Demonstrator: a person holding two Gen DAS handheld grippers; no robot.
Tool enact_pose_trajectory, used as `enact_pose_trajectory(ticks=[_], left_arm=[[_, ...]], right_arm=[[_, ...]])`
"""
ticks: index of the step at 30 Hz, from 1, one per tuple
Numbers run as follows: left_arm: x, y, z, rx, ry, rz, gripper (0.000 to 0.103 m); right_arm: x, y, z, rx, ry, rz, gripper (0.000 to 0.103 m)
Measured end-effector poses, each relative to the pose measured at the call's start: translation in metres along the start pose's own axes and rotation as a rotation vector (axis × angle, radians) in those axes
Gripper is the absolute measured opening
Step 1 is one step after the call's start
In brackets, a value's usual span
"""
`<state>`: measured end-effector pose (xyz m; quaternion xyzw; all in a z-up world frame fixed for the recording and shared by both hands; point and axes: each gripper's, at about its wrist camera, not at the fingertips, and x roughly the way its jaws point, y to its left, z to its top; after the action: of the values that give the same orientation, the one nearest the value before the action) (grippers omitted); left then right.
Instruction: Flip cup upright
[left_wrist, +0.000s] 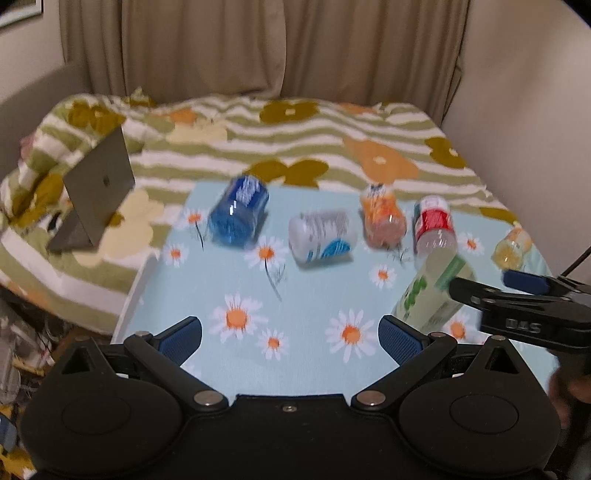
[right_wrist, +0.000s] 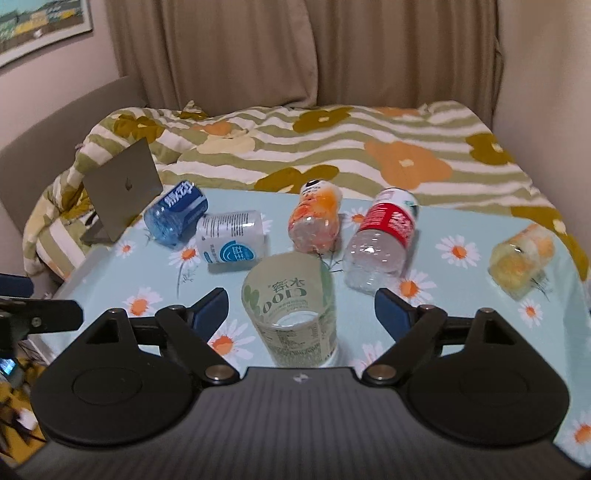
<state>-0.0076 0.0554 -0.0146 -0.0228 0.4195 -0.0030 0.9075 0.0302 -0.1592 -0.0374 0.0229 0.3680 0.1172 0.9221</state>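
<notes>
Green-printed cup (right_wrist: 291, 314) stands mouth-down on near-centre desk (right_wrist: 461, 325) between the released right tongs (right_wrist: 301, 308), untouched; left tongs (left_wrist: 290, 338) also released, empty; looks like light, thin, squashable plastic, so grip gently mid-wall.

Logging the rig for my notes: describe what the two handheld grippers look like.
Both the left gripper and the right gripper are matte black plastic, with round discs, silver pivot screws and angled links to blue textured finger pads. From the left wrist view, the right gripper's side carries raised lettering, too blurred to read.
</notes>
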Motion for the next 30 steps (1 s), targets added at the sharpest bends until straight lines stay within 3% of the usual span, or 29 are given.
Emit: enact_pose_trajectory(ticks=[10, 19, 30], left_arm=[[-0.02, -0.03, 0.012, 0.103, -0.124, 0.019, 0.103], [-0.026, -0.043, 0.003, 0.111, -0.129, 0.014, 0.103], [-0.031, -0.05, -0.002, 0.126, -0.133, 0.021, 0.103]], right_arm=[[-0.06, -0.028, 0.021, 0.028, 0.068, -0.145, 0.103], [-0.071, -0.04, 0.004, 0.054, 0.136, -0.204, 0.103], [-0.078, -0.044, -0.002, 0.064, 0.134, -0.206, 0.103]])
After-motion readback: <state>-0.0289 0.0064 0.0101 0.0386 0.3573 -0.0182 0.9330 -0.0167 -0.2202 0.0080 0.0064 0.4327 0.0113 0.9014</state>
